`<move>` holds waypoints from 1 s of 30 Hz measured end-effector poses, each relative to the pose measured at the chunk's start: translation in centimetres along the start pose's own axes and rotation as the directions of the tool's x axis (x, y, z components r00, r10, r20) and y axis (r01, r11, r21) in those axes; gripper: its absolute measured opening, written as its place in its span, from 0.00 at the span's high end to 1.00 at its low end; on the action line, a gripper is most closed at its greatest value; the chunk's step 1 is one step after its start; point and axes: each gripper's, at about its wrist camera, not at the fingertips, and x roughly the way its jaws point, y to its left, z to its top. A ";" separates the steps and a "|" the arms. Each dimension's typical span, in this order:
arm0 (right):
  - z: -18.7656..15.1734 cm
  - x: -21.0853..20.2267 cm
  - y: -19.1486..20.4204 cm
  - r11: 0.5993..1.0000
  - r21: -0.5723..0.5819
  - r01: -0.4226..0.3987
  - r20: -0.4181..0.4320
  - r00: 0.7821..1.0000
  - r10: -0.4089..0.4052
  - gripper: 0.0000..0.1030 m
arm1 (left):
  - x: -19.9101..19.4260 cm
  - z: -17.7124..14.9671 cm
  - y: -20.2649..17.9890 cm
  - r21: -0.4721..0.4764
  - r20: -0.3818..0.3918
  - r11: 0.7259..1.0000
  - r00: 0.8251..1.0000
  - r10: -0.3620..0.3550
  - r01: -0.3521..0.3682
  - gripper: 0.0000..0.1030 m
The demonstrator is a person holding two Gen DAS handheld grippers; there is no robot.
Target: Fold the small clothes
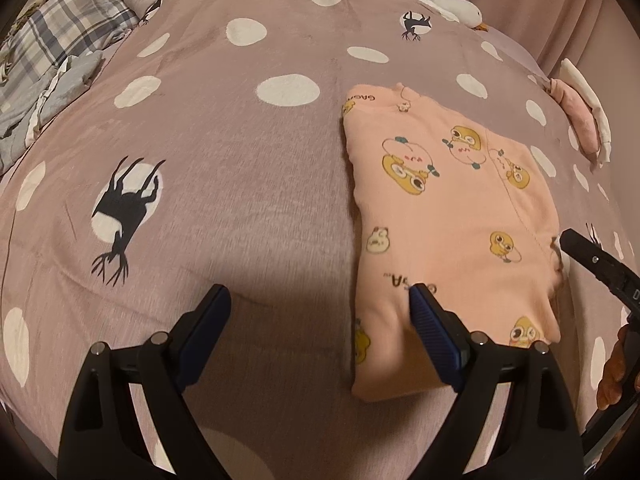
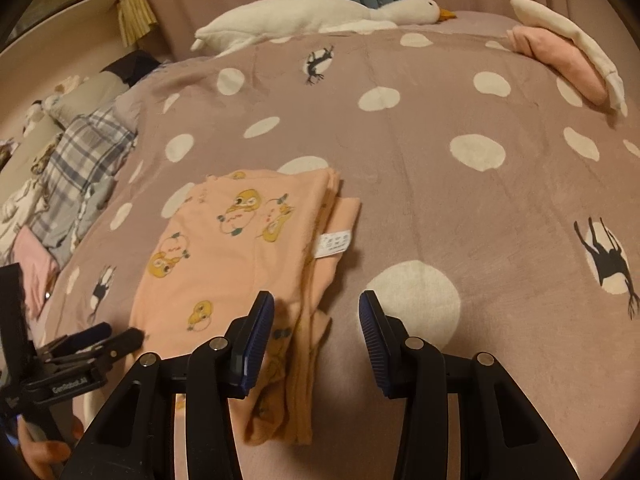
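Observation:
A small peach garment (image 1: 452, 216) with yellow cartoon prints lies folded flat on the mauve polka-dot bedspread (image 1: 240, 140). My left gripper (image 1: 320, 300) is open and empty, its right finger over the garment's near left edge. In the right wrist view the garment (image 2: 224, 248) lies left of centre with a white care label (image 2: 334, 244) showing. My right gripper (image 2: 316, 308) is open and empty, just above the garment's near right edge. The right gripper's tip (image 1: 588, 256) shows at the garment's right side in the left view; the left gripper (image 2: 108, 338) shows at lower left in the right view.
A pile of plaid and blue clothes (image 1: 60, 60) lies at the bed's left side. A white goose plush (image 2: 320, 14) lies along the far edge. A folded pink and white stack (image 2: 568, 56) sits at the far right. Curtains hang behind the bed.

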 end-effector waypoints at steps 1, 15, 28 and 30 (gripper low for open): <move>-0.1 -0.1 0.3 1.000 -0.005 -0.003 0.001 1.000 0.003 0.58 | 0.0 -0.2 0.0 0.000 -0.002 1.000 1.000 0.002 -0.002 0.12; -1.5 0.7 0.8 0.998 -0.022 0.053 -0.060 0.997 -0.055 0.58 | 0.0 -1.4 0.2 0.002 -0.016 1.000 1.000 0.015 -0.015 0.12; -2.4 0.0 0.3 0.998 -0.011 0.069 -0.071 0.995 -0.069 0.58 | -0.6 -2.3 0.6 -0.004 -0.020 0.999 0.999 0.034 -0.034 0.11; -2.6 -0.4 -0.1 0.997 0.000 0.073 -0.066 0.995 -0.073 0.58 | -0.9 -2.5 0.7 -0.013 -0.022 0.999 0.999 0.035 -0.035 0.11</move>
